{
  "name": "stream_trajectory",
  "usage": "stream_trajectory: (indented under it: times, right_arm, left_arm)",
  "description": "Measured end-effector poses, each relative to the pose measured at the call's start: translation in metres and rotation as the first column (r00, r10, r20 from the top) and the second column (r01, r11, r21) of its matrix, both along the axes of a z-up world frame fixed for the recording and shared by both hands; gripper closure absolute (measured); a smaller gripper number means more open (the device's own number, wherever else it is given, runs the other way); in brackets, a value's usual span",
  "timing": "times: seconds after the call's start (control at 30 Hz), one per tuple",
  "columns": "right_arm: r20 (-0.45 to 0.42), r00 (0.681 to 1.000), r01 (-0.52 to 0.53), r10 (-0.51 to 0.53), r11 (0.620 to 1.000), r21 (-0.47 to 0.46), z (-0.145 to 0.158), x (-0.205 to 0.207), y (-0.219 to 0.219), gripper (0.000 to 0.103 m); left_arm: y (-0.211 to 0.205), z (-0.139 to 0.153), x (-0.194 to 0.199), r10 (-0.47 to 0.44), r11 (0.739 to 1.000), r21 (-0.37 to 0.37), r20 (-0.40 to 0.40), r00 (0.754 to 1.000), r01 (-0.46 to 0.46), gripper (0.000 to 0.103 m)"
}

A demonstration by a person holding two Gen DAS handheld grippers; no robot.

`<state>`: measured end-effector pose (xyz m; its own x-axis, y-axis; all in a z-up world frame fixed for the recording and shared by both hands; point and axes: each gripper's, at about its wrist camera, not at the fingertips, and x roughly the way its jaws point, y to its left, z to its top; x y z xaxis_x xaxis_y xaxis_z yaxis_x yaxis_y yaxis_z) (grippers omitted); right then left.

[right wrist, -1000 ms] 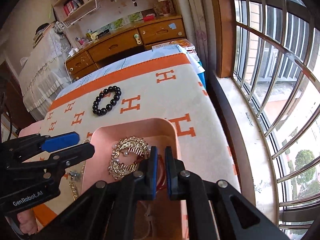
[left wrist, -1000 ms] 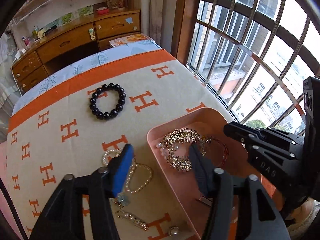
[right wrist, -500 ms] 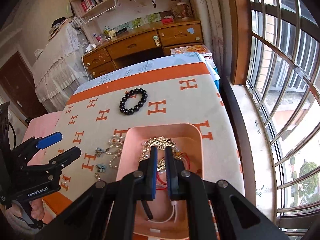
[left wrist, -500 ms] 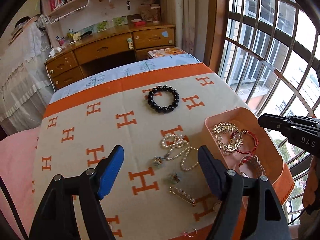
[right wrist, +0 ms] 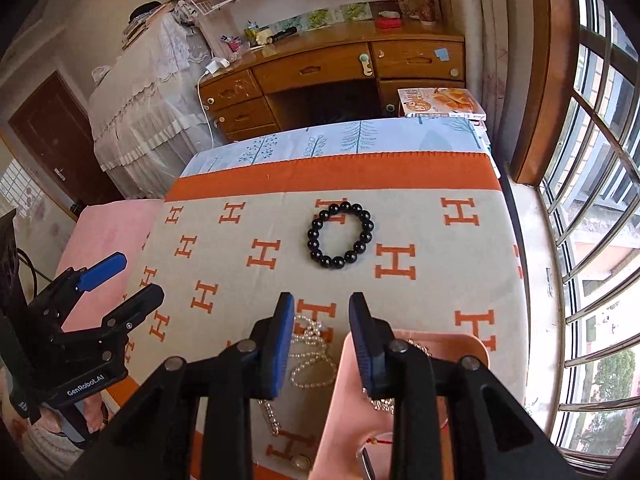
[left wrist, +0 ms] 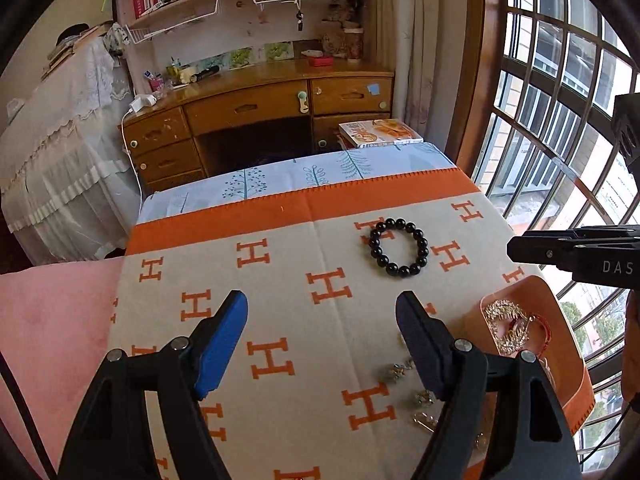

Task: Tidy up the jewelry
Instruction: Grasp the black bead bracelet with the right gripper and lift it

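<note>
Right hand-held gripper (right wrist: 320, 344) is part open & empty, hovering over tray (right wrist: 478, 346) edge w/ pearls (right wrist: 310, 354) just below. Left hand-held gripper (left wrist: 320, 334) wide, empty. Next, prob: lower straight onto pearls, pinch a bunched loop. Black bracelet (right wrist: 340, 236) lies farther on the surface.

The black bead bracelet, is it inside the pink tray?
No, the black bead bracelet lies on the H-patterned blanket, well apart from the pink tray.
</note>
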<state>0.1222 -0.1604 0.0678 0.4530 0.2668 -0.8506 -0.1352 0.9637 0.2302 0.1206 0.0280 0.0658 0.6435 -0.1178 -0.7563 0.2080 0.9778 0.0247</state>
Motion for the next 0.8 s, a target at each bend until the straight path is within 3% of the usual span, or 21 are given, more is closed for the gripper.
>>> stream_trajectory:
  times: [0.13,0.37,0.63,0.8]
  right_arm:
    - [-0.083,0.996,0.037,-0.036,0.999,0.009,-0.016,0.042,-0.001,0.074]
    - [-0.245,0.959,0.134,-0.140,0.990,-0.042,-0.085,0.104,-0.008,0.074]
    - [-0.261,0.948,0.147,-0.182,0.978,-0.148,-0.122,0.135,0.002,0.075]
    - [-0.191,0.971,0.086,-0.142,0.958,-0.274,-0.125,0.137,0.024,0.074]
  left_arm:
    - [0.004,-0.006,0.027,0.015,0.999,-0.049,-0.019,1.000,-0.016,0.021]
    - [-0.010,-0.049,0.060,-0.017,0.999,-0.047,-0.102,0.995,0.013,0.020]
    - [-0.017,-0.086,0.069,-0.035,0.999,-0.021,-0.161,0.986,0.032,0.020]
    - [-0.018,-0.098,0.065,-0.063,0.998,-0.010,-0.184,0.981,0.062,0.020]
